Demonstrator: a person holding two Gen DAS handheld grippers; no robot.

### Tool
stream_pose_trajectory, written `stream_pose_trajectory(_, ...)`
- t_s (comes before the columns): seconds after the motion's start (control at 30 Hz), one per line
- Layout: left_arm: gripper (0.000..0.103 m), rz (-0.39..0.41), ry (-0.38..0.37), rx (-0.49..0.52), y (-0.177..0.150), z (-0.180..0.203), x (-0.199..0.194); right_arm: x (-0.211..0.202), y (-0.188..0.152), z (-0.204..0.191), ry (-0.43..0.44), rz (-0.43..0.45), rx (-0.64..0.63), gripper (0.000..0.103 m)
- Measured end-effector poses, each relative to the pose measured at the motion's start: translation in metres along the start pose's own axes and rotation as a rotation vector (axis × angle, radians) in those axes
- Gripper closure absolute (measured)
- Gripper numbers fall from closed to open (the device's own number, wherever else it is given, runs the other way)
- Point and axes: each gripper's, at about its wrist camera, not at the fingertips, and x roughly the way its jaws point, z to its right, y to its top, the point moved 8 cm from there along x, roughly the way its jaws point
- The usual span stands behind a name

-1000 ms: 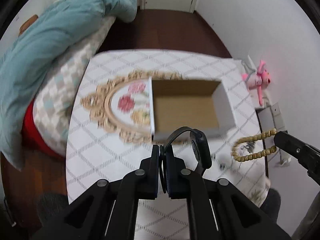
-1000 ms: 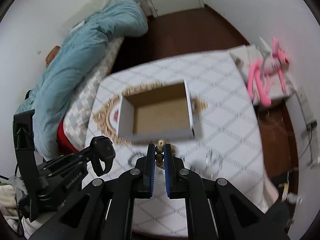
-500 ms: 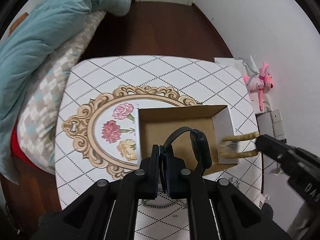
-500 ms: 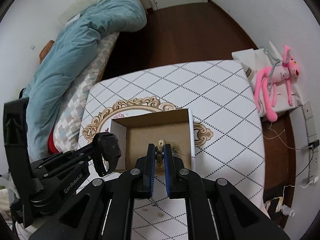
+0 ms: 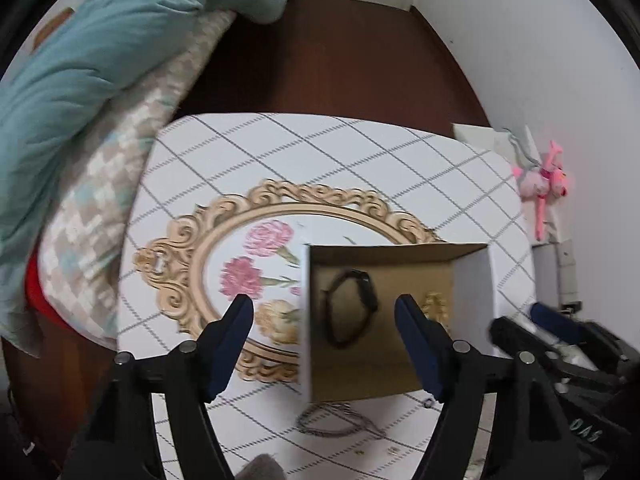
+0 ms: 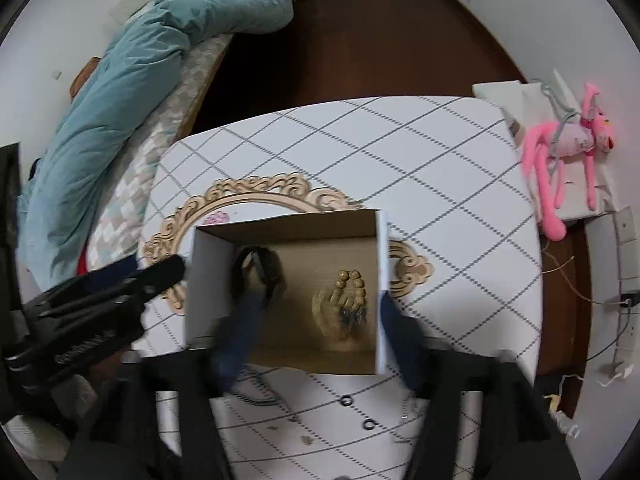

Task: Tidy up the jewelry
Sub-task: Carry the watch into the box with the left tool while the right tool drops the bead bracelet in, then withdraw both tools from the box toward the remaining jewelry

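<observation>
Two pieces of jewelry lie inside an open cardboard box with white outer walls and a brown interior, seen at centre frame in the right wrist view. At the left of the box floor, a black wristband forms a closed loop with a thicker module on one side; in the left wrist view the same wristband appears at lower centre, loop open toward the camera. At the right of the box floor, a bracelet of rounded tan wooden beads lies bunched in a heap, with a dark tassel at its lower edge; it is apart from the wristband.

Left tongs, at the bottom of the left wrist view, are spread wide and hold nothing; their blue-padded tips frame the near-left part of the box. Right tongs, blurred at the bottom of the right wrist view, are likewise spread wide and empty, one tip over the box's left half and one at its right wall.

Below the box in the right wrist view, two small dark rings and a thin chain rest on the surface, a white top with a grey diamond grid and a gold-framed floral print. At upper left lies a teal duvet; at right, a pink plush toy.
</observation>
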Motion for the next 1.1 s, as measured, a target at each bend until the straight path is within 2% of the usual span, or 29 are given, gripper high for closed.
stream_pose_trajectory(0.03, 0.024, 0.006, 0.014, -0.001, -0.001, -0.003, 0.000, -0.001, 0.000, 0.003, -0.025, 0.007, -0.006, 0.032)
stream_pose_trajectory(0.07, 0.015, 0.015, 0.032, -0.005, -0.003, -0.007, 0.001, -0.001, -0.002, 0.006, -0.063, 0.015, -0.013, 0.026)
stream_pose_trajectory(0.13, 0.006, 0.031, 0.049, -0.012, -0.007, -0.014, 0.002, 0.000, -0.005, 0.013, -0.134, 0.027, -0.026, 0.013)
stream_pose_trajectory(0.17, 0.001, 0.039, 0.060, -0.011, -0.011, -0.017, 0.003, 0.000, -0.009, 0.016, -0.163, 0.039, -0.031, 0.011)
stream_pose_trajectory(0.3, 0.000, 0.042, 0.100, 0.003, -0.025, -0.021, 0.010, 0.006, -0.019, 0.026, -0.233, 0.052, -0.045, 0.003)
stream_pose_trajectory(0.67, 0.000, 0.068, 0.119, -0.004, -0.048, -0.020, 0.006, 0.007, -0.034, 0.028, -0.301, 0.084, -0.069, 0.003)
stream_pose_trajectory(1.1, 0.000, 0.212, 0.135, 0.006, -0.058, -0.016, -0.060, -0.068, -0.047, 0.015, -0.311, 0.246, -0.052, 0.003)
